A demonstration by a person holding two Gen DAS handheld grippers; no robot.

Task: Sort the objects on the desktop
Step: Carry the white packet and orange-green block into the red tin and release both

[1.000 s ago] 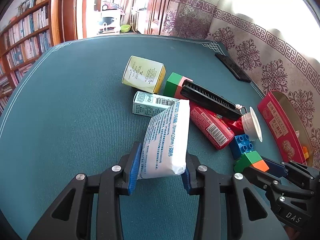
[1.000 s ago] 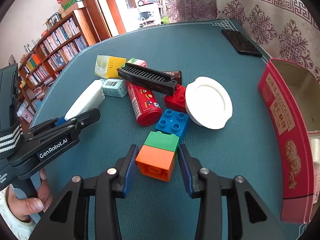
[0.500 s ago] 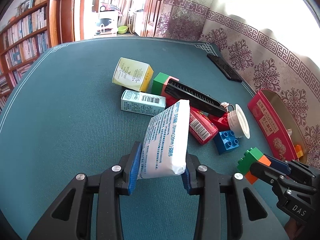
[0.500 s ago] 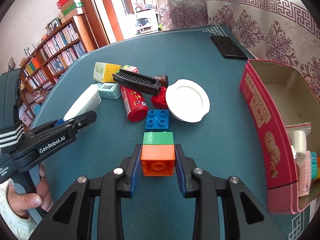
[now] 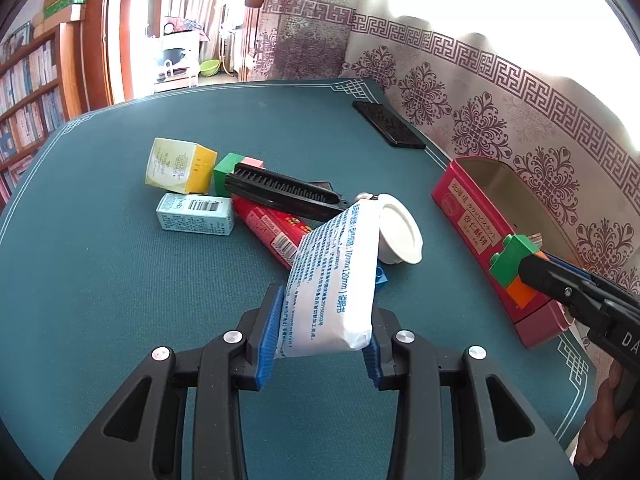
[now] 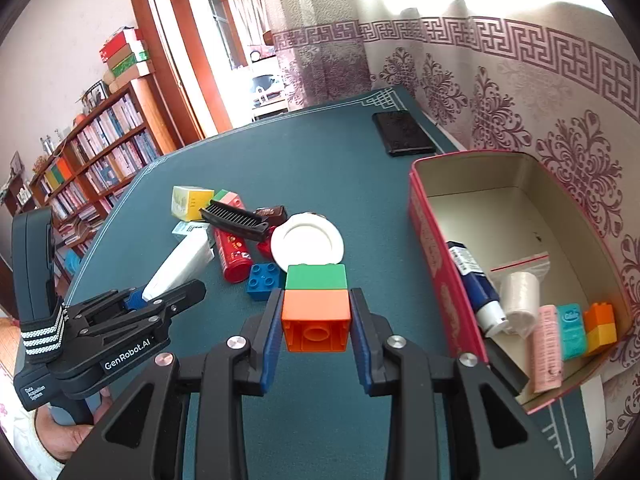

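Brick stack [image 6: 316, 306] lifted, green over orange

Sunlit patterned curtain [image 6: 520, 92] behind, bookshelf [image 6: 92, 160] beside a wooden doorframe [image 6: 176, 60].

The stacked plastic brick [image 6: 316, 304] was green over orange; the open cardboard box [image 6: 430, 240] was red outside, the felt tabletop [image 5: 100, 280] teal.

Round table under teal felt cloth [image 5: 100, 280], mid-frame cluster of yellow carton [image 5: 180, 165], pale barcode box [image 5: 196, 213], red tube [image 5: 272, 228], black comb [image 5: 280, 194], white lid [image 5: 400, 234], black phone [image 5: 388, 129] upper right, red open tin [image 6: 440, 280] at right edge
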